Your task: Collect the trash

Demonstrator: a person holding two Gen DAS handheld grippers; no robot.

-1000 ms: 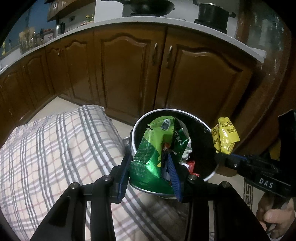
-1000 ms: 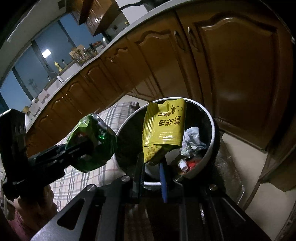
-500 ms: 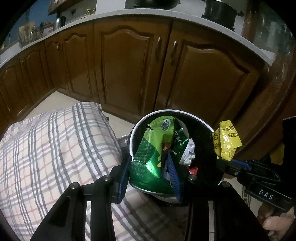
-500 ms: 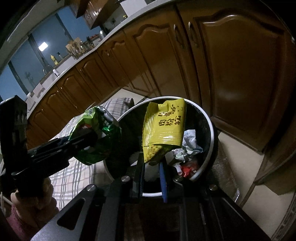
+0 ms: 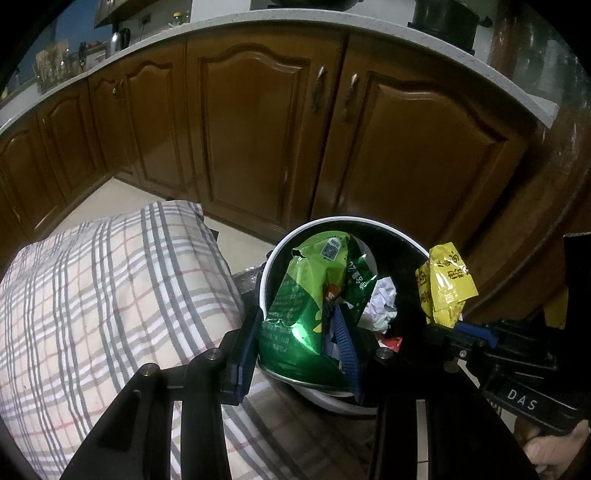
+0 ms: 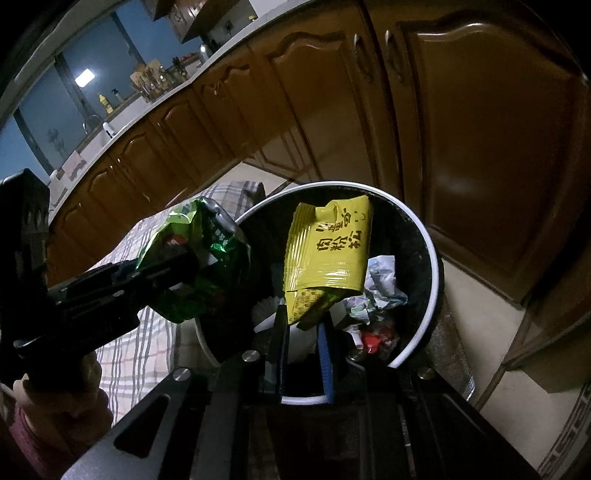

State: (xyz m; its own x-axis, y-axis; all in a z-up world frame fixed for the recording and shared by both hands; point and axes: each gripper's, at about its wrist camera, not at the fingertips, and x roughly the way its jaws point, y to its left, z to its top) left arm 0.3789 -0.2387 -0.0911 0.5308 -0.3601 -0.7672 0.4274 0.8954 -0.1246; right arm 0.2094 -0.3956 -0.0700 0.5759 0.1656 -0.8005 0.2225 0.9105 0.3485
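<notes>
My left gripper (image 5: 301, 349) is shut on a crumpled green snack bag (image 5: 310, 295) and holds it over the near rim of a round white-rimmed trash bin (image 5: 332, 221). My right gripper (image 6: 304, 332) is shut on a yellow packet (image 6: 328, 251) and holds it over the same bin (image 6: 432, 254). The yellow packet also shows in the left wrist view (image 5: 445, 284), at the bin's right edge. The green bag shows in the right wrist view (image 6: 195, 258), left of the bin. Crumpled paper (image 6: 376, 288) and red scraps (image 6: 373, 338) lie inside the bin.
Brown wooden cabinet doors (image 5: 258, 122) under a pale counter (image 5: 221, 26) stand close behind the bin. A plaid cushion (image 5: 92, 295) lies to the bin's left. Pale tiled floor (image 6: 491, 332) shows to the right of the bin.
Both grippers have moved a little closer over the bin with their bags still held. The cabinets now look nearer and the bin sits lower in view.
</notes>
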